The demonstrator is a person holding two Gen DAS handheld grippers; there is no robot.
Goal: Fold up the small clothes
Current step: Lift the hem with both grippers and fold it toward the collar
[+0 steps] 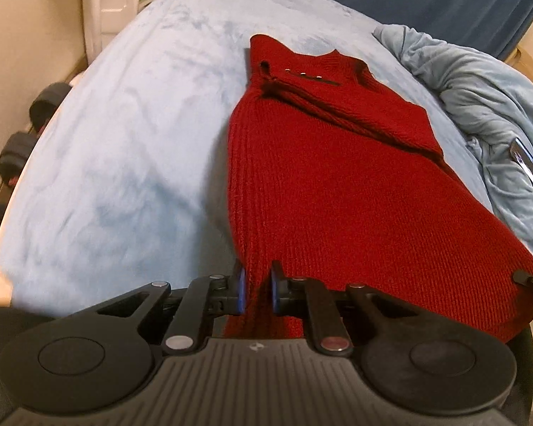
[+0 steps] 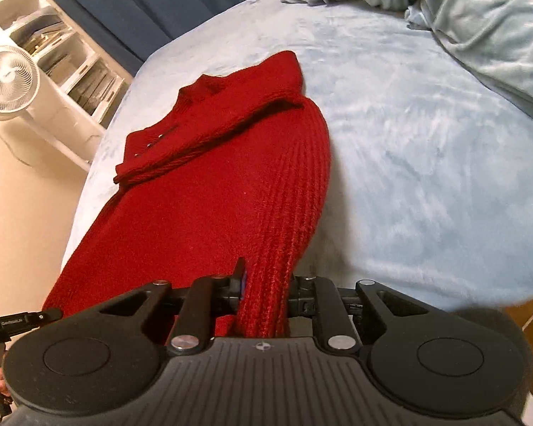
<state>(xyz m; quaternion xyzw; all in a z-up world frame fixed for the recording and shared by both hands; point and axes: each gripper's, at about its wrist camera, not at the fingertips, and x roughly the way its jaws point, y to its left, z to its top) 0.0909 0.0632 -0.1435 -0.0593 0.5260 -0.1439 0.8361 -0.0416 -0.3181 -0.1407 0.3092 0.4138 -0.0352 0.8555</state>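
One red knitted sweater lies lengthwise down the middle of a bed, its chunky ribbed wool running from the bottom edge of each view up to the collar near the top centre. A sleeve is folded diagonally across the chest, and three small silver buttons sit in a row near the collar. The bed cover beneath is pale blue and fleecy.

The left gripper, black with blue finger pads, pinches the near left hem edge of the sweater between its closed fingers. The right gripper likewise clamps a thick bunch of ribbed hem on the sweater's other side.

A crumpled pale blue blanket fills the right edge of the left view. In the upper left of the right view stand one white fan and a white shelf unit. No writing is readable.
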